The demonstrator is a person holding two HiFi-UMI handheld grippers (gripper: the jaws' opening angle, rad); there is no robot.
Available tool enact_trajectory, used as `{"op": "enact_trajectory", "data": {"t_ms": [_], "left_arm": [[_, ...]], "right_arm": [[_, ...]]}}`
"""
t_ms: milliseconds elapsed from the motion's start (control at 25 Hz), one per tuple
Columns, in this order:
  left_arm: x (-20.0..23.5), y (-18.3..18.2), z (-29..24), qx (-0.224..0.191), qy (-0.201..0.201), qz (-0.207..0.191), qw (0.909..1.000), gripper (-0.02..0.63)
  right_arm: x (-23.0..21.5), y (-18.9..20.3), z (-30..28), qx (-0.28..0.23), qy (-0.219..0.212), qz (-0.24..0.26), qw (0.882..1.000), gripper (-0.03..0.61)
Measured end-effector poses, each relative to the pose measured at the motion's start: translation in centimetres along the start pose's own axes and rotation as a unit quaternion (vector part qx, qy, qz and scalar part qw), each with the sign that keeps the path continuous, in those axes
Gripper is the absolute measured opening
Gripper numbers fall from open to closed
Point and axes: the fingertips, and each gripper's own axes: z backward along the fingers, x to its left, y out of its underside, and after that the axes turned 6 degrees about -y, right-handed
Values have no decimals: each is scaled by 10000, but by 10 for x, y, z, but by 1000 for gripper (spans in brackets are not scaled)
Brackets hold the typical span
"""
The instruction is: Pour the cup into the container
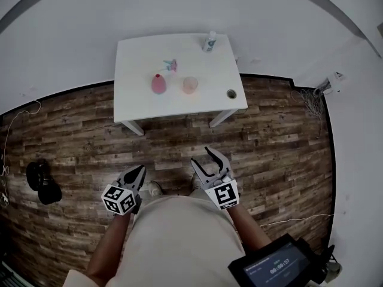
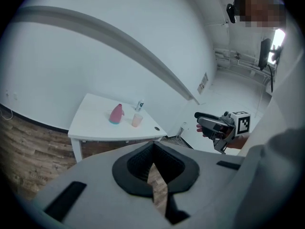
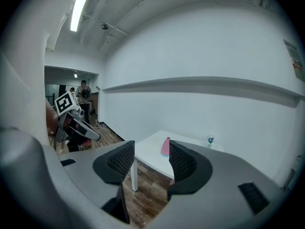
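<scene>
On the table (image 1: 137, 70), the pink container (image 1: 158, 84) stands beside the cup (image 1: 190, 85).

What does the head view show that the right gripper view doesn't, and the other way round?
Only the head view: a dark object lying on the wooden floor and a lit screen at the bottom right.
Only the right gripper view: a ceiling light and a person standing far off in a doorway.
Both: the white table, the pink container, the bottle and the left gripper.
</scene>
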Motion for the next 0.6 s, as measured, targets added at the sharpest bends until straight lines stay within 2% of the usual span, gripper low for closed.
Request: {"op": "enact_trajectory", "data": {"t_ms": [240, 600], "left_arm": [[0, -16, -18, -184, -95, -93, 9997, 9], [-20, -27, -34, -213, -70, -392, 9990, 9]], "right_arm": [[-1, 16, -10, 143, 95, -26, 9998, 218], [-24, 28, 1, 217, 345, 57, 9992, 218]]}}
